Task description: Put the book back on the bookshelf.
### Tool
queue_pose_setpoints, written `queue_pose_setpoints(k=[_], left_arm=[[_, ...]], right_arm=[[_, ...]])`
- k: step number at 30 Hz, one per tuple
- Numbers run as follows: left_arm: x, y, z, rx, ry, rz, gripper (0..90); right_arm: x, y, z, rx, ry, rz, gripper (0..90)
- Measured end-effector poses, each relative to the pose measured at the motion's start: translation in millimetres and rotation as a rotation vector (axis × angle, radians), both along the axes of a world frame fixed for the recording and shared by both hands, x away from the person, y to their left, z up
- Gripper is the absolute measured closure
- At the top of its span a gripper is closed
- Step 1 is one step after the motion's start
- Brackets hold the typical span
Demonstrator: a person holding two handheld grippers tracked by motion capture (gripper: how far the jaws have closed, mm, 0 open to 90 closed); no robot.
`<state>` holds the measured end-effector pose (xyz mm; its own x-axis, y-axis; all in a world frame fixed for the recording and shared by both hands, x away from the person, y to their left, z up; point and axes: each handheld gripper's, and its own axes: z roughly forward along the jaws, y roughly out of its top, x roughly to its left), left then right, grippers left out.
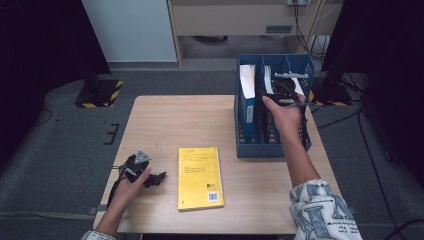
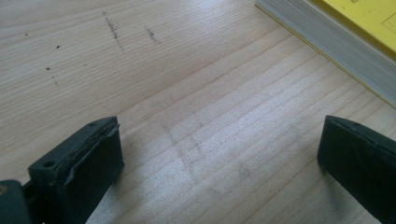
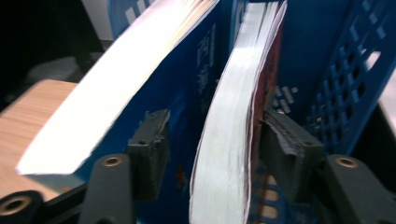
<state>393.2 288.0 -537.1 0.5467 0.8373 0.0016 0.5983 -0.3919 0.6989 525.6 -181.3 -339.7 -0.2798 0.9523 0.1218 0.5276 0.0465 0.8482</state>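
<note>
Looks like books going into the blue rack at the bench's far right: two stand in it already, a thick blue book in the left slot and a thinner red-covered book in the next one, page edges up and bowing a bit. Right tongs sit over that slot with the red-covered book between the jaws, but there's a gap on the left side and the right pad is at most grazing the cover, so I read it as let go, jaws apart, not clamped. Right hand is above the rack in the high view. What's left, I'd say: the yellow book, lying flat face up at the near middle of the bench, well apart from the rack. Left tongs rest low on the bench just left of it, jaws wide apart, nothing between them, the yellow book's page edge at the top right of the left gripper view. Bench is light wood with a few dark scuffs. Grey carpet floor, black-yellow striped foot at far left, cables by the rack, dark curtains either side, pale cabinet behind
</note>
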Motion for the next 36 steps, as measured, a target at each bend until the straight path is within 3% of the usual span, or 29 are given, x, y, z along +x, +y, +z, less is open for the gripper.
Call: queue_pose_setpoints(k=[5,16,27,30,36], left_arm=[[0.0,-0.1,0.0,0.0,0.0,0.0,0.0],[0.1,0.0,0.1,0.001,0.0,-0.003,0.0],[0.2,-0.2,0.0,0.001,0.0,-0.005,0.0],[0.2,-0.3,0.0,0.001,0.0,-0.005,0.0],[-0.1,-0.7,-0.1,-0.002,0.001,-0.003,0.0]], right_arm=[[-3.9,-4.2,-1.8,0.054,0.012,0.028,36.5],[-11.3,-8.4,-5.5,0.088,0.039,0.02,26.3],[-19.5,-10.0,-7.2,0.06,0.038,0.026,21.4],[-26.9,-13.3,-10.9,0.04,0.04,0.024,18.2],[-38.3,-17.6,-16.5,0.047,0.033,0.04,14.1]])
